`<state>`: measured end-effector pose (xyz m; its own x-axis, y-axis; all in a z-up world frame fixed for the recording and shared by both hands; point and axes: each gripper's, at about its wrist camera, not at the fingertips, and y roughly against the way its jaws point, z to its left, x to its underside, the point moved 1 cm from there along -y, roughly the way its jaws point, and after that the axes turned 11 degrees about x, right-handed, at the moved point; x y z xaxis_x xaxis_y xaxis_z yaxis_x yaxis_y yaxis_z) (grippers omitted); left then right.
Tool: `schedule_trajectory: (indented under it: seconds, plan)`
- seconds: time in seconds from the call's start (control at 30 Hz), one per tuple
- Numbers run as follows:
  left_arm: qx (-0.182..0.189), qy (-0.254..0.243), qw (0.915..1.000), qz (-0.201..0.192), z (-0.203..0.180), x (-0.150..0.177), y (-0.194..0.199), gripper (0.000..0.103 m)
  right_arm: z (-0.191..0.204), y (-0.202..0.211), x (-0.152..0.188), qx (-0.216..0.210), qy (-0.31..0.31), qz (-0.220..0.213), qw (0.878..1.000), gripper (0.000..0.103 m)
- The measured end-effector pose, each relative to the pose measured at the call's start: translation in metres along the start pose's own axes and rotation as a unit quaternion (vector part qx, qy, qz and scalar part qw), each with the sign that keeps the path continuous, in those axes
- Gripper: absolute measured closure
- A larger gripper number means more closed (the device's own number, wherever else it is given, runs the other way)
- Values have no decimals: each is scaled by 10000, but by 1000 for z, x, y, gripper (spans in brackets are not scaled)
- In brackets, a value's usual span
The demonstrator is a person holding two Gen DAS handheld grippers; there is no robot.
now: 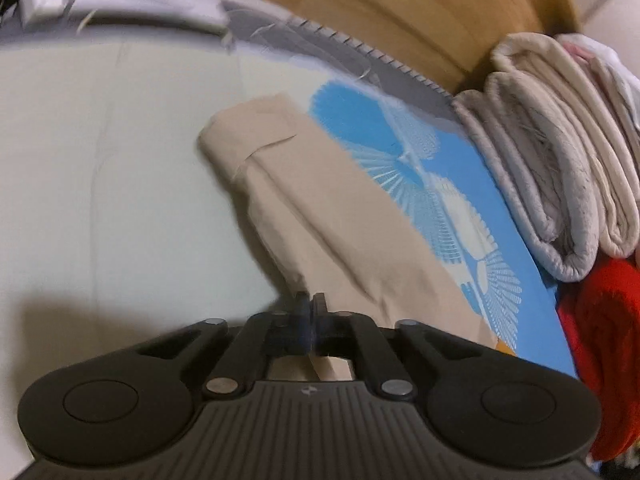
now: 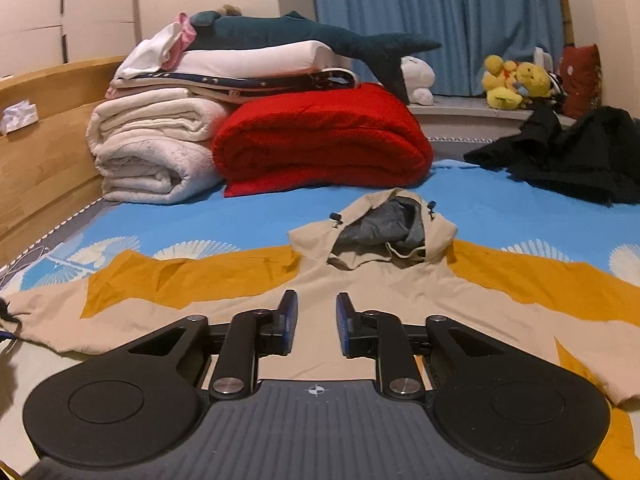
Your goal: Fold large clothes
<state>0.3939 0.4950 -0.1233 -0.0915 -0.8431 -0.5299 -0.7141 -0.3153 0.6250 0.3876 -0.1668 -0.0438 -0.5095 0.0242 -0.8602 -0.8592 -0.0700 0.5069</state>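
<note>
One hoodie point(image 2: 360, 280), beige with orange bands, lies flat on the blue sheet point(image 2: 200, 216), hood away from the right camera. Left to right behind it: two rolled white blankets point(image 2: 152, 148), one red blanket point(image 2: 324, 140) under a stack topped by one plush shark point(image 2: 304, 36), one black garment point(image 2: 568, 156). The left gripper point(image 1: 310, 304) is pressed together, pinching the beige sleeve point(image 1: 320, 208). The right gripper point(image 2: 316, 316) hovers spread over the hoodie's chest.
</note>
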Motion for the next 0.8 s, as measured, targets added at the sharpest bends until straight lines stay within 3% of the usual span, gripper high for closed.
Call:
schedule_trajectory:
  seconds: [0.07,0.13,0.23,0.33,0.4,0.43,0.5,0.57,0.6,0.63,0.67,0.73,0.77,0.8]
  plan:
    - [-79,-477,9982,-360,-27,0,15,103,0,-1,-1,-5,-7,32,10000,96]
    - [136,-1022,9921,-720,-67,2,39,103,-1,1,-2,-8,-15,5,10000,96]
    - [757,-1679,9785,-928,-138,23,81,103,-4,6,-5,-34,-55,-7,10000,96]
    - [1663,-2271,9558,-845,-211,76,125,103,-10,10,-7,-1,-97,89,9999,96]
    - [2325,-2837,9283,-609,-261,132,154,103,-15,12,-7,106,-224,200,9995,96]
    - [2702,-3114,9104,-348,-282,164,166,103,-18,12,-7,149,-321,253,9991,96]
    - [3455,-3717,8596,602,-317,236,181,103,-28,14,-4,285,-597,404,9970,96]
    - [3669,-4128,8176,1631,-331,298,183,96,-38,14,-1,483,-825,546,9939,94]
    - [3663,-4317,7916,2301,-333,329,179,92,-45,14,1,629,-932,635,9916,90]
    - [3599,-4418,7764,2693,-332,348,178,90,-50,14,3,761,-1008,703,9895,87]
    - [3510,-4494,7711,2834,-330,359,180,90,-58,13,6,910,-1102,774,9867,83]
    - [3466,-4572,7750,2650,-330,352,189,90,-71,13,7,1117,-1261,870,9819,81]
    - [3411,-4518,7862,2478,-330,340,191,87,-77,12,7,1169,-1327,895,9802,81]
    - [3261,-4380,8065,2268,-330,323,193,85,-82,12,7,1203,-1420,917,9782,81]
